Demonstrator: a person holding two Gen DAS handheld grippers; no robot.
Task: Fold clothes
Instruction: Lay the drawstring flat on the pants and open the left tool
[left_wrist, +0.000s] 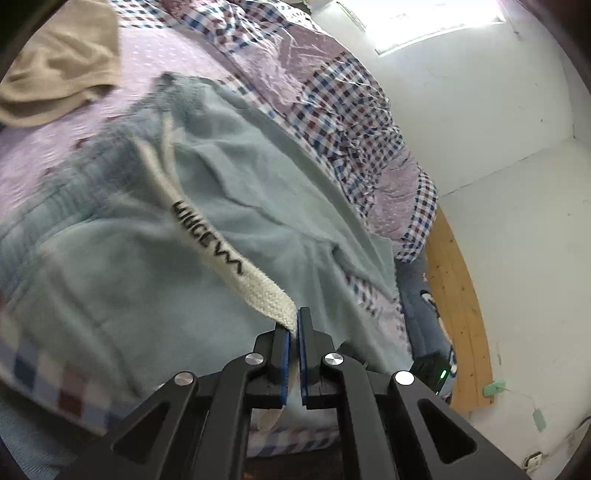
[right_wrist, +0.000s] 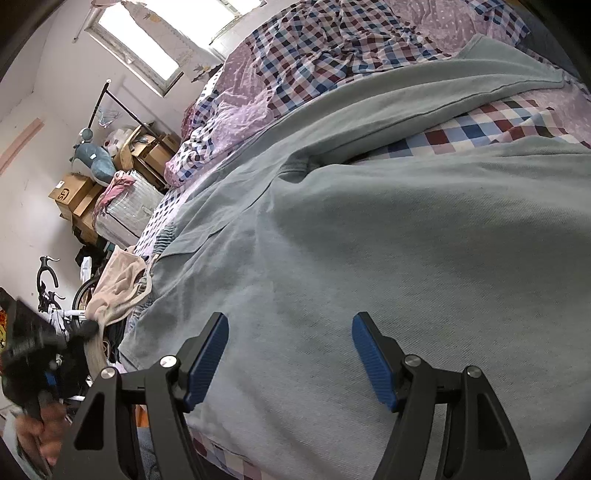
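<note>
**Now: cord pinched, trousers spread on the bed**

Nearest, the left gripper (left_wrist: 294, 328) is clamping its blue pads tight on a flat white woven drawstring with black lettering (left_wrist: 207, 229). The right gripper (right_wrist: 290, 341) is hovering with fingers spread wide, gripping nothing, over pale blue-green fleece trousers (right_wrist: 388, 240) lying across the checked purple quilt (right_wrist: 295, 48). Farther off, a beige garment (left_wrist: 62, 62) is sitting crumpled.

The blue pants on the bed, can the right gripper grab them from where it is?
Probably yes. The right gripper is open just above the blue pants, and nothing lies between its fingers and the cloth. The left gripper is off to the side, shut on the white drawstring, so it is not in the way.
</note>
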